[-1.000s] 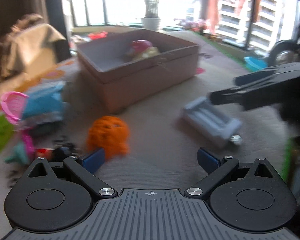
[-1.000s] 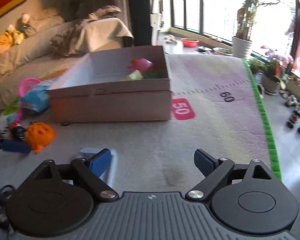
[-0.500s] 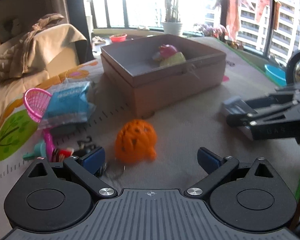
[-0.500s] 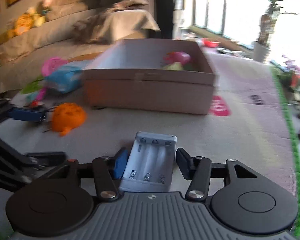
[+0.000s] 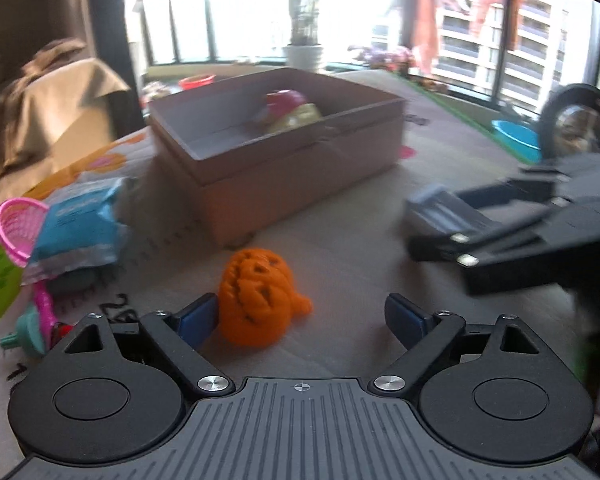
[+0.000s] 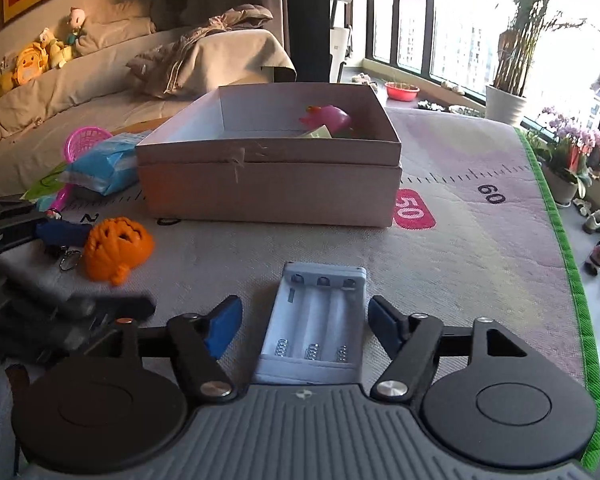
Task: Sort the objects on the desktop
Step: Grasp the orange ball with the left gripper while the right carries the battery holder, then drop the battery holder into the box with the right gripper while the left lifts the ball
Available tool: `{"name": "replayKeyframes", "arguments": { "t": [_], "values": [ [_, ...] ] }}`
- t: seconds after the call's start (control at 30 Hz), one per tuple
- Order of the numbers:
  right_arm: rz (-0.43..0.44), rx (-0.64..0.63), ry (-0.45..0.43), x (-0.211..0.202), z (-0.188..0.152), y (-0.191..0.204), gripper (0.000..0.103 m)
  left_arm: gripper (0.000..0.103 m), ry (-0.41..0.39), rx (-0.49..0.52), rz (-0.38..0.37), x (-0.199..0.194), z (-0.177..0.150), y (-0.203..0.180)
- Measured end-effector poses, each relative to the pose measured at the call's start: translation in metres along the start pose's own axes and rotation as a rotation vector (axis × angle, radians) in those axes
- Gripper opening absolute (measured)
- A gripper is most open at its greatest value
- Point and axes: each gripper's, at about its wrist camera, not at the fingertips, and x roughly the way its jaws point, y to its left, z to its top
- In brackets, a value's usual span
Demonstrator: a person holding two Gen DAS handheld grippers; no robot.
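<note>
An orange pumpkin toy lies on the mat between the fingers of my left gripper. It sits close against the left pad, well apart from the right pad, and the jaws are closing. A pale grey battery holder lies flat between the fingers of my right gripper. Those jaws are opening, with a gap on the left side. Behind both stands an open cardboard box with a pink toy inside. The left wrist view shows the right gripper around the holder.
A blue packet, a pink net basket and small teal and red bits lie left of the pumpkin. A keyring lies beside it. The mat's green edge runs down the right, with floor and shoes beyond it. A sofa stands behind.
The pumpkin has come in between my left fingers. My right gripper took the battery holder between its fingers, closed in tight on it, and now stands wider again.
</note>
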Motion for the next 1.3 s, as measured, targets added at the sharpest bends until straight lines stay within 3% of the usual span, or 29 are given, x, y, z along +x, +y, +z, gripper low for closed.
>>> {"name": "replayKeyframes", "arguments": {
  "t": [0.1, 0.2, 0.3, 0.37, 0.4, 0.43, 0.6, 0.73, 0.87, 1.0, 1.17, 1.23, 1.3],
  "values": [
    [0.002, 0.004, -0.004, -0.001, -0.001, -0.001, 0.072, 0.095, -0.002, -0.008, 0.008, 0.000, 0.000, -0.003],
    [-0.001, 0.002, -0.005, -0.002, -0.001, -0.001, 0.072, 0.093, 0.002, -0.046, 0.061, 0.005, 0.005, 0.001],
    [-0.011, -0.009, -0.006, -0.003, -0.002, 0.001, 0.070, 0.079, 0.021, -0.057, 0.095, 0.011, 0.010, 0.006],
    [-0.012, -0.031, -0.004, -0.005, -0.002, 0.004, 0.062, 0.067, 0.021, -0.058, 0.071, 0.009, 0.009, 0.006],
    [-0.004, -0.048, 0.002, -0.007, -0.001, 0.006, 0.052, 0.057, 0.019, -0.048, 0.066, 0.007, 0.009, 0.005],
    [0.006, -0.061, 0.010, -0.009, 0.000, 0.007, 0.048, 0.054, 0.018, -0.029, 0.067, 0.005, 0.008, 0.003],
    [0.042, -0.081, 0.050, -0.019, 0.005, 0.003, 0.048, 0.053, -0.007, 0.024, 0.058, -0.011, 0.007, -0.005],
    [0.082, -0.019, 0.009, -0.039, 0.026, -0.015, 0.047, 0.019, -0.114, 0.012, 0.035, -0.039, 0.036, 0.003],
    [0.106, 0.038, -0.109, -0.065, 0.065, -0.033, 0.047, 0.019, -0.207, 0.017, 0.083, -0.046, 0.071, 0.014],
    [0.086, 0.052, -0.207, -0.074, 0.092, -0.041, 0.047, 0.023, -0.201, -0.003, 0.065, -0.041, 0.072, 0.020],
    [0.059, 0.075, -0.218, -0.042, 0.125, -0.046, 0.047, 0.055, -0.124, 0.003, 0.074, -0.028, 0.049, 0.012],
    [0.049, 0.096, -0.187, -0.021, 0.134, -0.048, 0.047, 0.074, -0.109, 0.031, 0.141, -0.025, 0.038, 0.013],
    [0.038, 0.111, -0.161, -0.006, 0.138, -0.049, 0.047, 0.082, -0.097, 0.055, 0.225, -0.021, 0.027, 0.016]
  ]
}}
